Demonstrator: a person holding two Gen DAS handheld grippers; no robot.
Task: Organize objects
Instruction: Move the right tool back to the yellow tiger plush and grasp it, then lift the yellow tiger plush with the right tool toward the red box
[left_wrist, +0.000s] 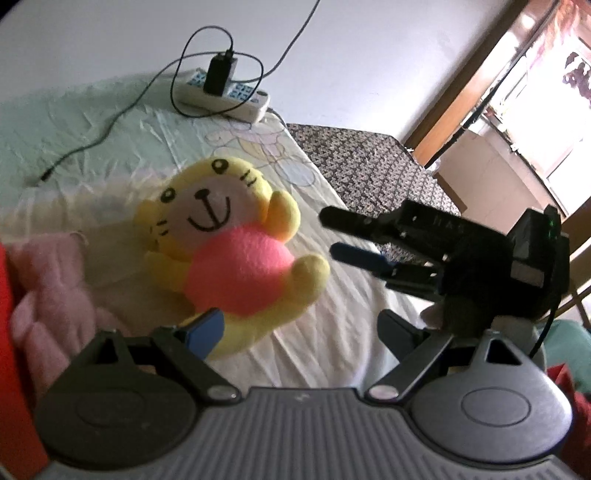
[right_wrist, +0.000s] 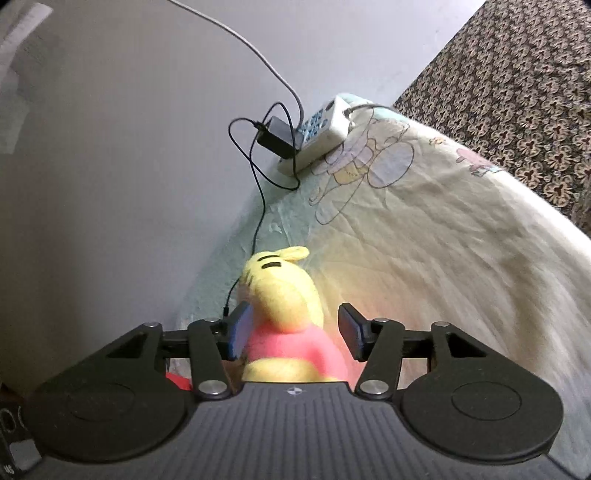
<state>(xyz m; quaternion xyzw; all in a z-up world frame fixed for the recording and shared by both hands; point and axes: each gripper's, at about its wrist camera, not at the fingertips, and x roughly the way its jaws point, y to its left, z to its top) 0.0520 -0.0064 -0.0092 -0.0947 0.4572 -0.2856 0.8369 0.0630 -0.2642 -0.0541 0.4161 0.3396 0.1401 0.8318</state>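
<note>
Left wrist view: we log a yellow plush (left_wrist: 221, 236) with a pink belly, lying face up on the bed (left_wrist: 332, 332), on its pale sheet. The left tool (left_wrist: 299, 330) stands released, jaws wide; its blue left pad (left_wrist: 205, 328) sits at the plush's lower edge, though we cannot tell if they touch. The right tool (left_wrist: 332, 234) reaches in from the right, fingers parted, tips just beside the plush's raised arm and apart from it. A pink cloth (left_wrist: 48, 295) lies left of the plush. A power strip (left_wrist: 225, 94) with a black adapter (left_wrist: 218, 74) plugged in rests at the far side of the bed by the wall, with a black cable (left_wrist: 96, 136) trailing across the sheet.

Right wrist view: we log the plush (right_wrist: 284, 306) between the right tool's (right_wrist: 295, 332) parted fingers, seen from the side. The left pad (right_wrist: 240, 328) is close against its head; the right pad (right_wrist: 351, 330) stands clear. The tool is released, gripping nothing. The strip (right_wrist: 321, 133) and adapter (right_wrist: 277, 136) lie at the bed's (right_wrist: 461, 258) far corner
</note>
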